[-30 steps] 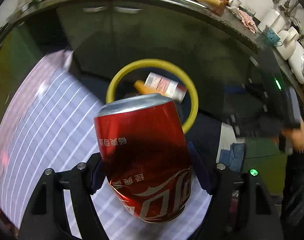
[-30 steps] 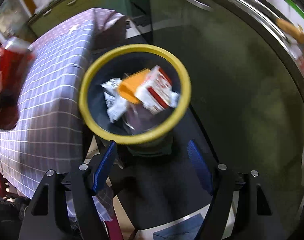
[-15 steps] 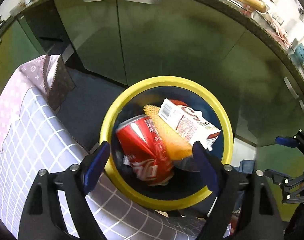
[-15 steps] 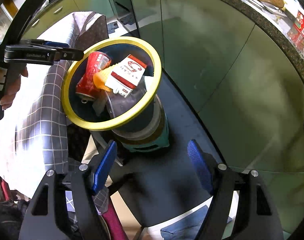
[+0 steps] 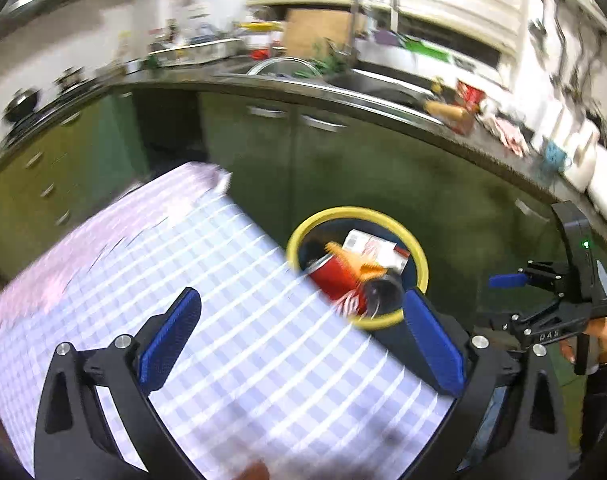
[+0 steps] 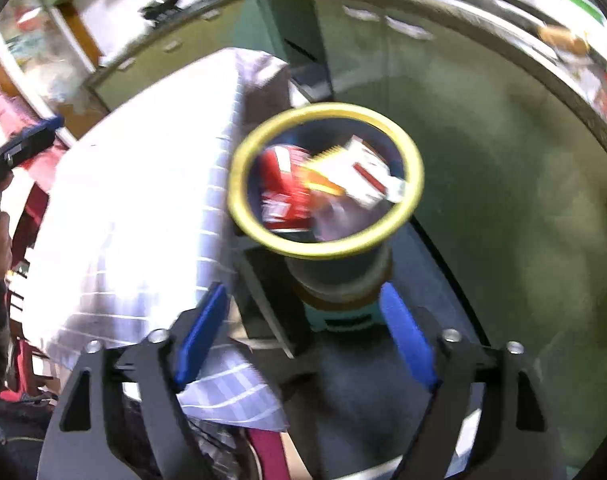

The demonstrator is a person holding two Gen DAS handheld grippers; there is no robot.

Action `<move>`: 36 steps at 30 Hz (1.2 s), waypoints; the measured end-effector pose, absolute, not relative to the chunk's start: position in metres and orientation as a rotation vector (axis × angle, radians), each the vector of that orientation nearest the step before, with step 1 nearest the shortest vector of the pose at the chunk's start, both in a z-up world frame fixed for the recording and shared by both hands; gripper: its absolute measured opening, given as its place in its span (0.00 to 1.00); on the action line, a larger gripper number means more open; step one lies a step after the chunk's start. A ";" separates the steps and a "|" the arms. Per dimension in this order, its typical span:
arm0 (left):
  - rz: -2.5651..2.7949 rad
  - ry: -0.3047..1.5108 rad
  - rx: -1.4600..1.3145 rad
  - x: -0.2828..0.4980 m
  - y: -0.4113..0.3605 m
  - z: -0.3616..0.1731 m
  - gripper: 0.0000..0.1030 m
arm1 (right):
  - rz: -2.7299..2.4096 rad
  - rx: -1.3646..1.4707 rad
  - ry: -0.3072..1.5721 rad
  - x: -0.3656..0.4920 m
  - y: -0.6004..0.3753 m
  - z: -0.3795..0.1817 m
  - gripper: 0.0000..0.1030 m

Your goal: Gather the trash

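Red can (image 5: 332, 276) lies in yellow-rimmed bin (image 5: 419, 258), beyond left gripper (image 5: 299, 336); both grippers spread wide, empty

I count: one yellow-rimmed bin (image 5: 417, 256), centre right of frame. Inside: one red can (image 5: 332, 277), one white-red carton (image 5: 373, 249), one orange piece (image 5: 357, 262). Two grippers: left gripper (image 5: 299, 336), right gripper (image 6: 305, 340).

Motion blur smears the bin's (image 6: 403, 216) contents and countertop clutter (image 5: 207, 46).
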State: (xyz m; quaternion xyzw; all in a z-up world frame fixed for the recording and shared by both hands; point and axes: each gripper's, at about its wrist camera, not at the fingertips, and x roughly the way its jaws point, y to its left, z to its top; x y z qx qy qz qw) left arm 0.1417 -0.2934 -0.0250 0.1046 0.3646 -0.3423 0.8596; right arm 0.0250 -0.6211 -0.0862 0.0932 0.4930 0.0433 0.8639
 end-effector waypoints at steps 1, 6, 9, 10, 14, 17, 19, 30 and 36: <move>-0.697 0.766 0.198 0.135 -0.277 -0.024 0.93 | 0.099 0.193 1.019 0.022 -0.614 -0.084 0.81; -0.511 0.689 0.135 0.099 -0.191 -0.023 0.93 | 0.104 0.137 0.920 -0.005 -0.555 -0.071 0.86; -0.400 0.644 0.079 0.079 -0.149 -0.020 0.93 | 0.037 0.045 0.837 -0.023 -0.521 -0.060 0.88; -0.371 0.630 0.054 0.070 -0.135 -0.019 0.93 | 0.028 0.036 0.816 -0.028 -0.516 -0.056 0.89; -0.305 0.584 0.053 0.039 -0.105 -0.014 0.93 | 0.001 0.025 0.705 -0.054 -0.492 -0.037 0.92; -0.300 0.561 0.069 0.017 -0.097 -0.010 0.93 | -0.012 0.037 0.644 -0.071 -0.479 -0.025 0.95; -0.310 0.548 0.089 0.007 -0.097 -0.009 0.93 | -0.036 0.042 0.609 -0.082 -0.474 -0.019 0.95; -0.302 0.518 0.077 -0.017 -0.092 -0.005 0.93 | 0.002 0.057 0.587 -0.095 -0.461 -0.011 0.95; -0.282 0.518 0.062 -0.021 -0.081 -0.005 0.93 | 0.017 0.037 0.584 -0.091 -0.453 -0.013 0.95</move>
